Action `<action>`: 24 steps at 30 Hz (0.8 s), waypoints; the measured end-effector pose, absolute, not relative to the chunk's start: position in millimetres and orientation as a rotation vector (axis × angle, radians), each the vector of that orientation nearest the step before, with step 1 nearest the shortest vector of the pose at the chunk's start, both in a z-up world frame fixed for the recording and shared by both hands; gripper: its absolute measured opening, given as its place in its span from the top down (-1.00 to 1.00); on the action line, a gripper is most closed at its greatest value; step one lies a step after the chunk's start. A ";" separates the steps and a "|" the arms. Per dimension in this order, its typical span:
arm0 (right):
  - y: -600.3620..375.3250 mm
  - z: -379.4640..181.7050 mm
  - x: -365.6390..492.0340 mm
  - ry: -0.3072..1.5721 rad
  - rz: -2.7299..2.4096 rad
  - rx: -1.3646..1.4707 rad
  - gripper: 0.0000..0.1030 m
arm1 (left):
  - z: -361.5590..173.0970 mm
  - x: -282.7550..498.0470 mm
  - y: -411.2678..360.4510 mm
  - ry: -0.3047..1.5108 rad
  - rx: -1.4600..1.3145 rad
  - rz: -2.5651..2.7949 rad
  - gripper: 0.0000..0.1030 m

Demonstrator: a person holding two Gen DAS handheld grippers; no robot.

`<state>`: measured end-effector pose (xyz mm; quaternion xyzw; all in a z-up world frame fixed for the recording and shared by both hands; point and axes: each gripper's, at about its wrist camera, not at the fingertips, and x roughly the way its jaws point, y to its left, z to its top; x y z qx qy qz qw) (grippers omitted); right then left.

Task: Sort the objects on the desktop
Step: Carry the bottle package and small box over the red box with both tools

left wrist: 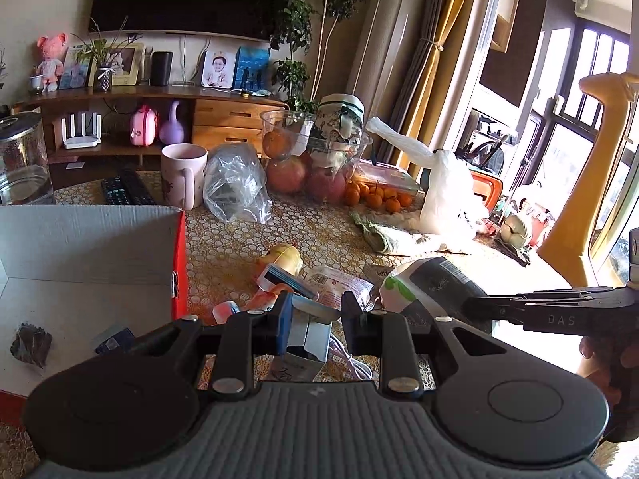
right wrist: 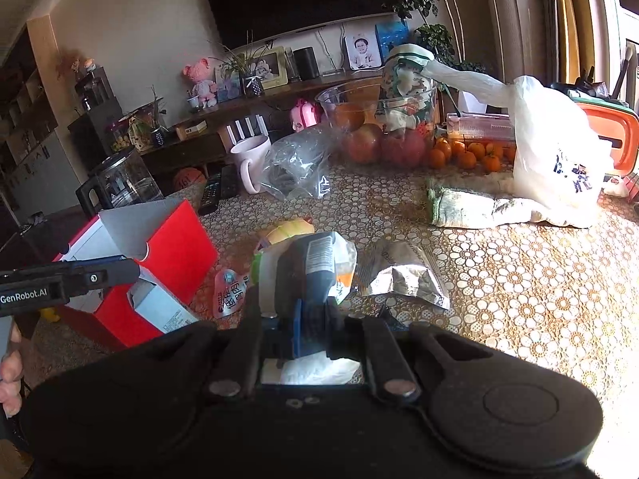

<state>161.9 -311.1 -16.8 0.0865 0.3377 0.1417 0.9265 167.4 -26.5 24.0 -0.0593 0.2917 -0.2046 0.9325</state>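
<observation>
Red box nearby; left claw grips small carton; right claw pinches packet.

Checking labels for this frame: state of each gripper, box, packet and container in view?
left gripper: shut on small carton
small carton: top flap open, held beside red box
right gripper: shut on snack packet
snack packet: crumpled, lifted off table
red box: open, flap up
foil packet: torn open, lying flat on table
pink mug: upright
fruit bowl: upright, holds fruit
</observation>
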 end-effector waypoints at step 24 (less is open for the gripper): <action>-217.5 38.5 196.6 0.677 0.472 0.081 0.79 | 88.8 171.5 62.6 0.457 -0.159 -0.297 0.52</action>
